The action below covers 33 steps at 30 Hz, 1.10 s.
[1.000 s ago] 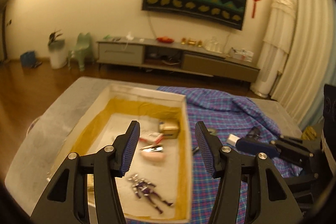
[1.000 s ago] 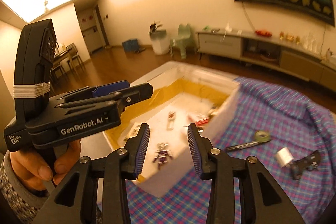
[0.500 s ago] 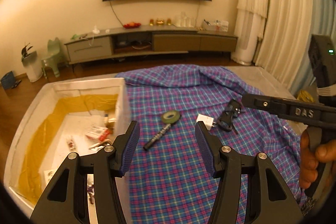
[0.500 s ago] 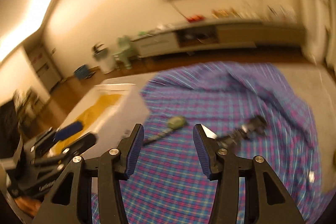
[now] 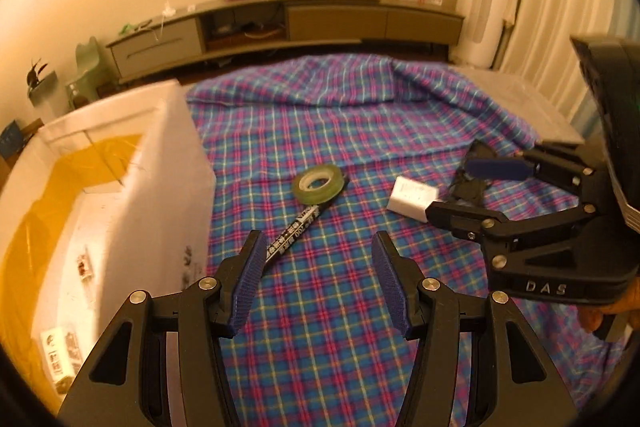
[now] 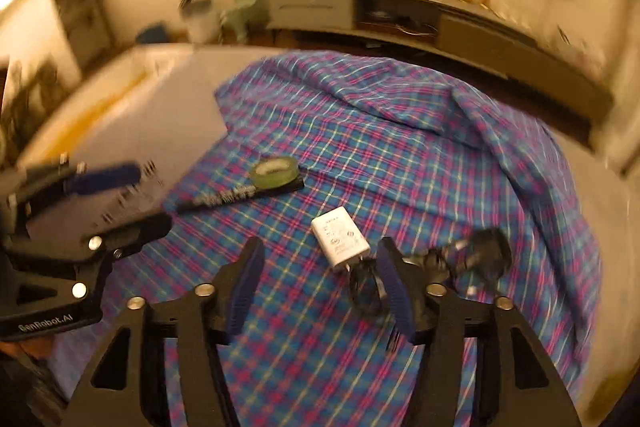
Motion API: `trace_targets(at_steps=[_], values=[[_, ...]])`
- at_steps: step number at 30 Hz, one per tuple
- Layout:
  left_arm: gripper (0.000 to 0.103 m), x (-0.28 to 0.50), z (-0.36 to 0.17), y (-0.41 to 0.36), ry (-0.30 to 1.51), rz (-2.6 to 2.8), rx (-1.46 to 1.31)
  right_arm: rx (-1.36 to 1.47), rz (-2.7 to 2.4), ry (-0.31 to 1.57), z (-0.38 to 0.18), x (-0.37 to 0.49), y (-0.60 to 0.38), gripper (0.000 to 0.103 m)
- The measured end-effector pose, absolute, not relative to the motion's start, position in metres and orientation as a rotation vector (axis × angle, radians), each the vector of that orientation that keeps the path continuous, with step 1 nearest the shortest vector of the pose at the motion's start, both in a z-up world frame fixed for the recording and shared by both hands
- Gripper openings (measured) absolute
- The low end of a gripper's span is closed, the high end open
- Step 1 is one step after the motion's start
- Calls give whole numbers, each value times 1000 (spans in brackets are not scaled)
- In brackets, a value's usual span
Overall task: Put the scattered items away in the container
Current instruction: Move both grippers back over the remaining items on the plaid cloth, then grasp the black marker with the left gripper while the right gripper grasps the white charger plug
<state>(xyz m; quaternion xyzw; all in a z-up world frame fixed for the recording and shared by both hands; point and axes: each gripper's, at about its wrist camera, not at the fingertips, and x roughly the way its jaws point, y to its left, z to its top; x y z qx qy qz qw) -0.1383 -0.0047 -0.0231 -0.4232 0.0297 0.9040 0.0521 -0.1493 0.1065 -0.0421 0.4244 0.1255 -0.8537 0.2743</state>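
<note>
The white foam box with yellow lining stands at the left and holds several small items. On the plaid cloth lie a green tape roll, a black marker, a white charger and a dark tangled object. My left gripper hangs open above the cloth, with the marker's near end just beside its left finger. My right gripper is low over the charger. Its jaws are opening and the pads do not touch anything. The right wrist view is blurred.
The plaid cloth covers most of a grey table, bare at the far right. A low TV cabinet and curtains stand behind. A person's hand holds the right gripper's handle.
Both grippers swung away from the box, rightwards and down over the cloth. The right gripper's jaws have widened. The charger now lies just ahead of the right fingers.
</note>
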Motion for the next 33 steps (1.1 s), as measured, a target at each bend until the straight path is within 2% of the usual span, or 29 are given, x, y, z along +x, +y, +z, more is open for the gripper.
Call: trace_targets(at_steps=[6, 10, 11, 12, 14, 15, 18, 20, 22, 25, 26, 27, 28, 29, 33], values=[[58, -165, -55, -1, 114, 2746, -1388, 1160, -2261, 478, -73, -169, 93, 60], [58, -179, -72, -3, 110, 2760, -1441, 1203, -2253, 461, -89, -182, 98, 60], [58, -182, -77, -3, 104, 2758, -1455, 1209, -2247, 443, -91, -183, 100, 58], [58, -183, -80, -3, 103, 2756, -1466, 1217, -2238, 436, -94, -183, 101, 50], [57, -183, -85, -2, 108, 2750, -1465, 1210, -2229, 448, -98, -181, 102, 42], [55, -182, -85, -2, 103, 2739, -1466, 1205, -2220, 447, -98, -181, 102, 32], [31, -179, -82, 3, 111, 2713, -1463, 1218, -2196, 427, -97, -178, 107, 32], [33, -178, -83, 4, 118, 2733, -1456, 1223, -2188, 411, -96, -177, 110, 32], [43, -180, -85, 3, 100, 2766, -1438, 1231, -2180, 381, -95, -177, 111, 32], [43, -184, -86, 0, 41, 2761, -1432, 1223, -2192, 352, -95, -178, 108, 36], [40, -185, -86, 1, 38, 2748, -1435, 1225, -2194, 345, -96, -179, 106, 36], [24, -185, -85, 4, 52, 2736, -1434, 1228, -2198, 337, -98, -181, 104, 36], [16, -184, -84, 6, 68, 2724, -1437, 1220, -2208, 324, -98, -182, 104, 36], [14, -183, -84, 8, 75, 2718, -1439, 1225, -2214, 314, -98, -183, 103, 33], [13, -179, -80, 7, 40, 2690, -1449, 1253, -2214, 254, -93, -181, 108, 32]])
